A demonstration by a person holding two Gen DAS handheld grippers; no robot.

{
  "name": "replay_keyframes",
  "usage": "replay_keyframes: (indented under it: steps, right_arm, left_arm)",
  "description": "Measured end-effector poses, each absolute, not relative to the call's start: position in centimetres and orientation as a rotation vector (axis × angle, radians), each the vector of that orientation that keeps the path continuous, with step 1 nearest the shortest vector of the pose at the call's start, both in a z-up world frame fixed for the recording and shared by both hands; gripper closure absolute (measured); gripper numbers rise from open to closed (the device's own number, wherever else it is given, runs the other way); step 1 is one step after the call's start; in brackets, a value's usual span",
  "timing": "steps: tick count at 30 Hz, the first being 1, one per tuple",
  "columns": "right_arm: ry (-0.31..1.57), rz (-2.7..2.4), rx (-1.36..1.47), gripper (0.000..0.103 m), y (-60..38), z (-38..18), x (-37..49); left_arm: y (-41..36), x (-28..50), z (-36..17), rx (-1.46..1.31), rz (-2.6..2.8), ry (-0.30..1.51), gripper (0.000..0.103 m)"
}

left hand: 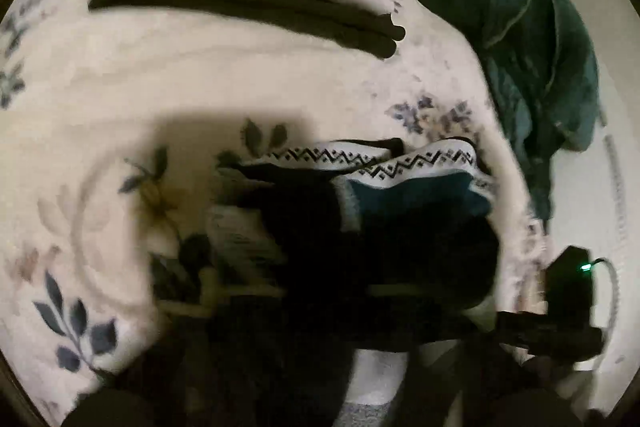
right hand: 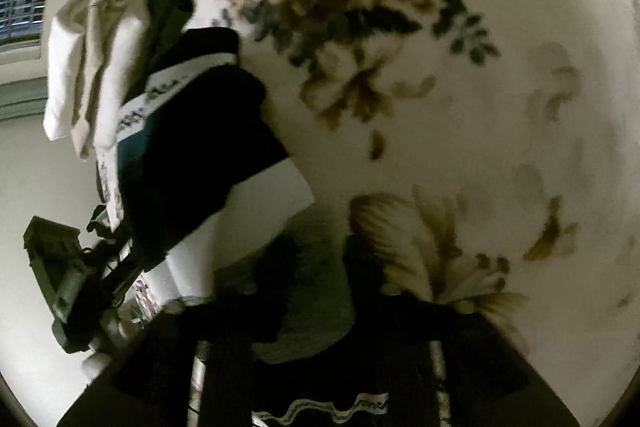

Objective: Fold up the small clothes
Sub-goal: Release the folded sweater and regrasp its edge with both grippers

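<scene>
Your left gripper (left hand: 304,311) sinks into shadow and motion blur, so you cannot tell how its jaws stand. Your right gripper (right hand: 320,355) is just as dark, its fingers cut by the lower edge. The patterned sock (left hand: 400,187) smears into blackness.

Dim, blurred, perhaps lit overhead

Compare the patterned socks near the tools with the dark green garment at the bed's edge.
The patterned socks are small, with white zigzag bands, teal and black blocks; the dark green garment is plain and far larger. The socks lie flat together; the garment is crumpled in a heap. Both rest on the floral bedspread.
</scene>
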State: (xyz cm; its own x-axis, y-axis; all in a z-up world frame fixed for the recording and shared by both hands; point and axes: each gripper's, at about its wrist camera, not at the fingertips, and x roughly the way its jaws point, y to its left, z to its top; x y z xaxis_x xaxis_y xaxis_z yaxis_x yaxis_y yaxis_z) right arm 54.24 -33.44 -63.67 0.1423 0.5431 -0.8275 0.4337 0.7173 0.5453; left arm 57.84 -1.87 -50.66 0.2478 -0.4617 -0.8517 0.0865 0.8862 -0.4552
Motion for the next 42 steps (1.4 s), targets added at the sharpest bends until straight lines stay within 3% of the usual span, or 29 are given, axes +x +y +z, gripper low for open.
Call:
replay_keyframes:
  steps: [5,6,7,8,12,18,20,21,22,23,24,25,26,27,28,29,30,32,33,37,39,42]
  right_arm:
    - [1.48,0.128,0.955,0.061,-34.0,-65.3,53.9]
    - [1.464,0.137,0.957,0.066,-34.2,-65.2,53.7]
    - [1.449,0.153,0.958,0.092,-34.2,-65.2,53.6]
    - [1.439,0.18,0.959,0.101,-33.8,-65.0,53.6]
    - [1.399,0.112,0.813,0.102,-33.6,-63.3,53.2]
    - [1.385,-0.011,0.805,0.103,-36.6,-63.0,53.7]
    - [1.369,0.059,0.88,0.102,-37.2,-62.4,54.4]
    - [1.359,0.084,0.901,0.098,-37.3,-61.9,54.9]
    - [1.354,0.103,0.906,0.081,-37.1,-61.5,55.7]
    - [1.34,0.128,0.911,0.066,-36.8,-61.0,56.8]
    - [1.32,0.154,0.921,0.039,-36.3,-60.6,58.2]
    - [1.317,0.18,0.931,0.032,-35.6,-60.5,59.6]
    - [1.326,0.195,0.94,0.032,-34.8,-60.7,61.2]
    - [1.337,0.196,0.931,0.032,-34.0,-60.9,62.8]
    - [1.352,0.211,0.905,0.032,-33.3,-61.1,63.9]
    - [1.372,0.22,0.877,0.032,-32.6,-61.3,65.0]
    - [1.394,0.225,0.828,0.035,-31.4,-61.6,66.3]
    - [1.399,0.226,0.712,0.087,-29.8,-61.5,67.5]
    - [1.408,0.225,0.664,0.095,-29.2,-61.5,67.9]
    - [1.374,0.193,0.511,0.096,-27.8,-60.7,69.4]
    - [1.395,0.164,0.516,0.096,-27.8,-61.8,70.5]
    - [1.45,0.177,0.503,0.095,-27.6,-63.5,71.3]
  left_arm:
    - [2.1,56.3,-47.7,-0.417,-0.283,1.112,0.1]
    - [2.8,56.3,-48.0,-0.43,-0.258,1.121,0.1]
    - [3.6,56.4,-48.5,-0.449,-0.24,1.127,0.1]
    - [3.9,56.6,-49.1,-0.463,-0.227,1.134,0.1]
    - [5.4,57.4,-51.8,-0.466,-0.178,1.194,0.1]
    - [5.6,57.7,-50.8,-0.49,-0.219,1.213,0.095]
    - [5.6,58.0,-49.3,-0.505,-0.252,1.181,0.077]
    - [5.7,58.3,-48.7,-0.506,-0.268,1.161,0.055]
    - [5.5,58.8,-48.6,-0.506,-0.278,1.156,0.035]
    - [5.3,59.6,-48.8,-0.512,-0.295,1.163,0.033]
    - [5.0,60.3,-49.2,-0.512,-0.298,1.177,0.034]
    - [4.6,61.4,-50.1,-0.502,-0.286,1.21,0.034]
    - [4.2,62.3,-51.0,-0.492,-0.288,1.241,0.034]
    - [3.8,62.9,-51.5,-0.48,-0.286,1.259,0.035]
    - [3.2,63.5,-52.2,-0.441,-0.277,1.275,0.044]
    - [2.7,63.7,-52.4,-0.402,-0.269,1.275,0.063]
    - [2.2,63.9,-52.4,-0.359,-0.283,1.262,0.096]
    - [1.7,63.8,-51.7,-0.313,-0.307,1.219,0.097]
    - [1.7,63.8,-51.4,-0.303,-0.313,1.201,0.098]
    - [3.3,65.4,-52.4,-0.368,-0.286,1.211,0.098]
    - [3.6,66.5,-53.7,-0.369,-0.247,1.243,0.103]
    - [5.4,66.9,-54.3,-0.466,-0.23,1.286,0.101]
